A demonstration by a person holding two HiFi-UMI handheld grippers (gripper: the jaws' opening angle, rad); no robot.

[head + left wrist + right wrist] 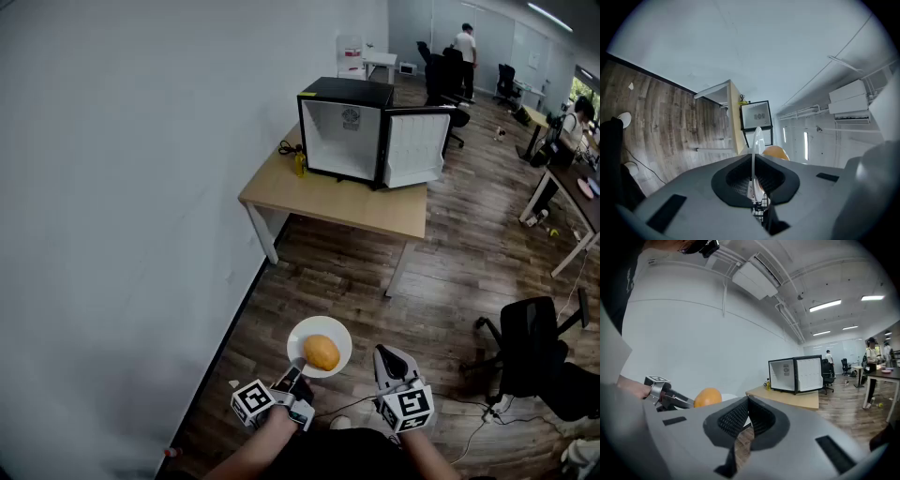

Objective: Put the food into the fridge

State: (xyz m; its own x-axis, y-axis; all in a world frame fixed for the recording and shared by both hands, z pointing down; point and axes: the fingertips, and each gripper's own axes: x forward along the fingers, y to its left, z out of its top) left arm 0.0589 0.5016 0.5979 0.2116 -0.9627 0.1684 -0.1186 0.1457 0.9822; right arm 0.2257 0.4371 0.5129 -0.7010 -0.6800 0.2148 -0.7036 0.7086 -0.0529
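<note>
Left hand-held gripper [753, 164]: jaws clamped on the rim of a white plate [337, 328]. The left gripper view shows the plate edge-on between the pads. The plate is held roughly level above the wood floor [450, 272], out in front of the person.

Food [322, 352]: one round orange-brown piece resting on the plate just beyond the left jaw tips, clear of the jaws. Can't tell if it's fruit or a bun.

Right hand-held gripper [747, 399]: jaws closed tip to tip with nothing between them. In the head view it sits just right of the plate, beside it and not touching. The food is to its left, about level with its jaws.

Fridge [345, 127]: small black unit with a white interior, standing on the bench [328, 204] by the wall. It is straight ahead and well apart from both hand-held grippers and the food. Its door [414, 148] is swung open to the right.

A small yellow bottle [299, 162] stands on the bench just left of the fridge. A black office chair [530, 352] stands on the floor off to the right.
</note>
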